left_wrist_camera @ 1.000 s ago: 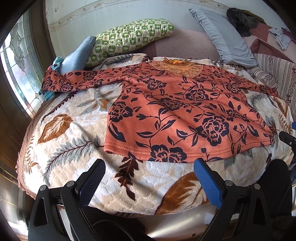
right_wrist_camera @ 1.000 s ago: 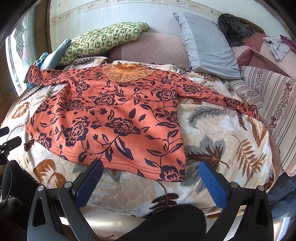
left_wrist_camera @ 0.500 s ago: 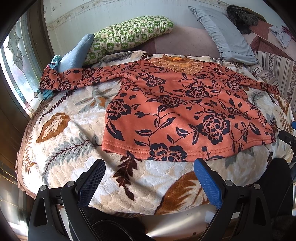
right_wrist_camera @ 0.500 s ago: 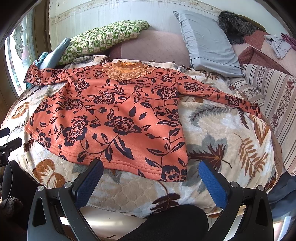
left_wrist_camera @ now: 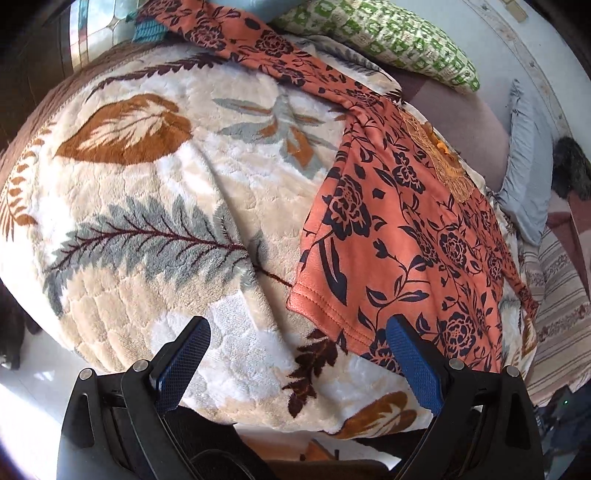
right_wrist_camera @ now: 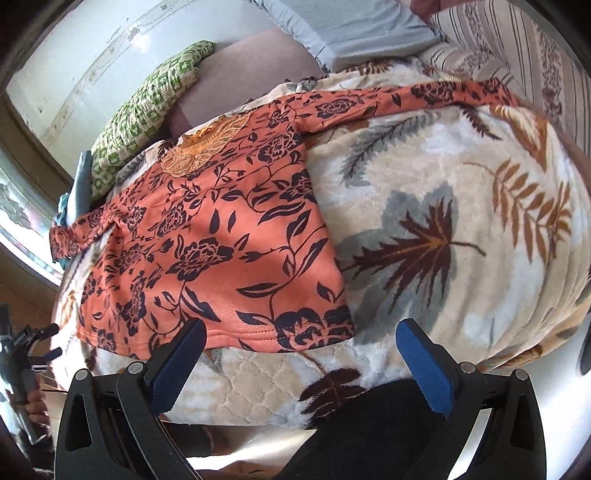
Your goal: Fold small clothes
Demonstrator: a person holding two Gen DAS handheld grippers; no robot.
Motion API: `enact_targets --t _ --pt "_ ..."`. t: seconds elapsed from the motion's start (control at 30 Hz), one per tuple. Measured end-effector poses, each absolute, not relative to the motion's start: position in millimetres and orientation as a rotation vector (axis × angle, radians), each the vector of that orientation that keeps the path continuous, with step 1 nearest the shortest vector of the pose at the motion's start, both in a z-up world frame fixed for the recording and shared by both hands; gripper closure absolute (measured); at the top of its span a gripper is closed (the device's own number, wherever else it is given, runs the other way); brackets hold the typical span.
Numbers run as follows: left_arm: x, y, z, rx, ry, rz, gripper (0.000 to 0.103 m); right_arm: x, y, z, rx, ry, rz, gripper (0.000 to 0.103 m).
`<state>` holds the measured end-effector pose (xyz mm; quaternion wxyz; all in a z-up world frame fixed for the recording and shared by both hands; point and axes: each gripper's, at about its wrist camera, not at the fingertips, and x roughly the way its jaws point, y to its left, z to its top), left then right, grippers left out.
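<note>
The orange floral top (left_wrist_camera: 399, 236) lies spread flat, front side up, on a plush leaf-patterned blanket (left_wrist_camera: 166, 221) that covers the bed. Its embroidered neckline (right_wrist_camera: 207, 147) points toward the far wall, and its hem runs along the near edge of the blanket. Both sleeves are extended outward: one reaches toward the stained-glass window (left_wrist_camera: 96, 33), the other toward a striped cover (right_wrist_camera: 517, 40) on the opposite side. The left gripper (left_wrist_camera: 297, 363) is fully open and holds nothing. Its blue-padded fingers (left_wrist_camera: 183, 365) hover over the near edge of the blanket, and the hem corner (left_wrist_camera: 295, 302) on the window side lies just ahead, between the two fingers. The finger on the garment side sits over the hem; contact with the fabric cannot be confirmed. The right gripper (right_wrist_camera: 301, 363) is likewise fully open and empty. Its fingers straddle the opposite hem corner (right_wrist_camera: 343, 325), with one pad (right_wrist_camera: 177, 365) overlapping the lower edge of the garment in the view; contact cannot be confirmed here either. In the right wrist view, the left gripper and the person's hand (right_wrist_camera: 35, 406) that holds it appear at the far left edge of the frame. A green checked pillow (left_wrist_camera: 388, 37) and a grey-blue pillow (right_wrist_camera: 343, 26) rest against the wall beyond the neckline, well apart from both grippers. A dark furry item (left_wrist_camera: 570, 170) sits beside the grey-blue pillow.
</note>
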<state>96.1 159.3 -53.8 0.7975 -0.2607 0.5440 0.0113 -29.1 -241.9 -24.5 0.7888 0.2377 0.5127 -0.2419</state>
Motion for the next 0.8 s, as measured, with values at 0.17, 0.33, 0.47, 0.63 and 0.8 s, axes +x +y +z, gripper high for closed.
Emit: enact_targets --t 0.17,0.33,0.47,0.63,0.8 --pt "118.7 157.4 -85.3 -0.635 1.243 -0.026 0.007 -27.3 -265.3 -42.2 0.603 1.115 -0.580 0.000" --pt "140.4 152.0 -104.7 -0.672 1.279 -0.011 0.004 -23.1 -285.0 -62.4 0.677 1.126 -0.606 0.001" --pt "148.3 158.6 -106.5 -0.752 1.264 0.020 0.003 -20.4 -283.9 -68.2 0.711 1.080 -0.575 0.002" --pt "149.2 166.4 -108.2 -0.907 1.248 -0.026 0.054 -3.2 -266.2 -67.8 0.620 1.134 -0.477 0.039" --pt "151.2 161.4 -108.1 -0.806 1.250 0.052 0.092 -2.8 -264.9 -61.6 0.612 1.111 -0.408 0.094"
